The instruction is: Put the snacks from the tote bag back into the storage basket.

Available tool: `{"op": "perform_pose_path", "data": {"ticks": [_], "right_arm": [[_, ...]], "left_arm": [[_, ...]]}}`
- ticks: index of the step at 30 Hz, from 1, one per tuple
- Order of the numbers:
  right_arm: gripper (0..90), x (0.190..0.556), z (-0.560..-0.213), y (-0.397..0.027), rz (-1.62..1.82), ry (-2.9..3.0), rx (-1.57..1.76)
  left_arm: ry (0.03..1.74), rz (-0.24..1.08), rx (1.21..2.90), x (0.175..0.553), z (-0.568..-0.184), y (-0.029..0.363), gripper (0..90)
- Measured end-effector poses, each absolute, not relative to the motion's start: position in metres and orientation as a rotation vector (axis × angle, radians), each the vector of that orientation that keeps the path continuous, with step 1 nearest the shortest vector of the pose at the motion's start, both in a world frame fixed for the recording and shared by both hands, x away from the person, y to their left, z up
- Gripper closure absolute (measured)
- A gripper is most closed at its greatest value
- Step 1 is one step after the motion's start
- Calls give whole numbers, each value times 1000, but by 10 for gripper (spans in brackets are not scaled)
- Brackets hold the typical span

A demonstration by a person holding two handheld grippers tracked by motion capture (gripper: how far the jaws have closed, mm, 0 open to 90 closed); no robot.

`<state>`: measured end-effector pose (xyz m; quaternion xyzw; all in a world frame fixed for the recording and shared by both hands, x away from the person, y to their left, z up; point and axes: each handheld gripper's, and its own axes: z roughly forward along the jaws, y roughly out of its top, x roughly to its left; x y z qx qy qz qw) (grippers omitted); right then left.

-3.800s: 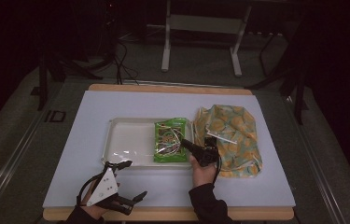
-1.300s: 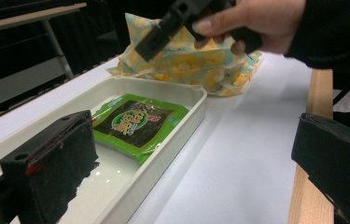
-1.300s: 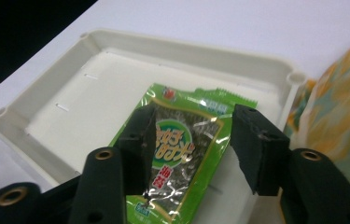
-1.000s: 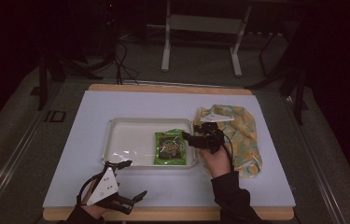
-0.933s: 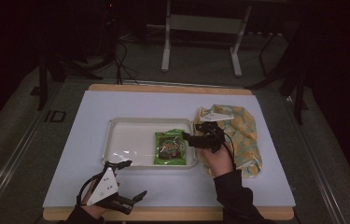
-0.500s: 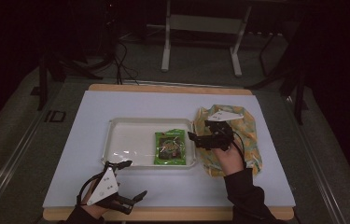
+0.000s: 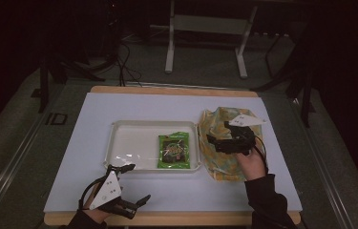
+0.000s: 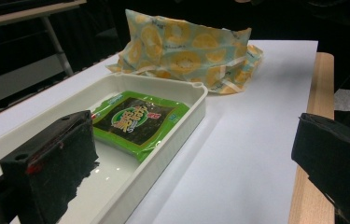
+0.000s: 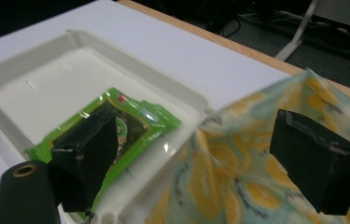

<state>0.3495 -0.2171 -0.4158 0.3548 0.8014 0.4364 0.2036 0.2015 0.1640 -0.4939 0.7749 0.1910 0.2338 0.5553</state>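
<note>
1. The right gripper (image 7: pixel 217 141) hangs over the left part of the yellow-patterned bag (image 7: pixel 224 157), just right of the white tray (image 7: pixel 129 131). Its jaws have just been opening and now stand wide, with nothing pressed between the pads (the right gripper view shows bag and tray rim in the gap, well below).
2. The green snack packet (image 7: pixel 173 150) lies flat inside the tray, against its right end and near its front wall. It is free of both grippers.
3. The left gripper (image 7: pixel 136 183) rests at the front left of the table, near the wooden edge (image 7: pixel 176 219). Its jaws are spread wide and empty; in the left gripper view the tray's corner and the white mat (image 8: pixel 238 154) lie between them.
4. The bag touches or nearly touches the tray's right end wall; contact cannot be confirmed. Its crumpled top rises higher than the tray rim.
5. Surroundings: a white mat (image 7: pixel 95 109) covers the tabletop. Beyond the far edge, a metal stand (image 7: pixel 205 43) and loose cables (image 7: pixel 121 62) sit on the dark floor.
6. Nothing lies between the right gripper and the packet except the tray's right wall.
</note>
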Motion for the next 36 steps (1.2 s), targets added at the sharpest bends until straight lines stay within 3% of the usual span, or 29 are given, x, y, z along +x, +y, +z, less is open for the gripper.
{"op": "perform_pose_path", "data": {"ticks": [36], "right_arm": [[154, 311, -449, -318, 1195, 1915, 1191]], "left_arm": [[444, 548, 1836, 201, -494, 164, 4]]}}
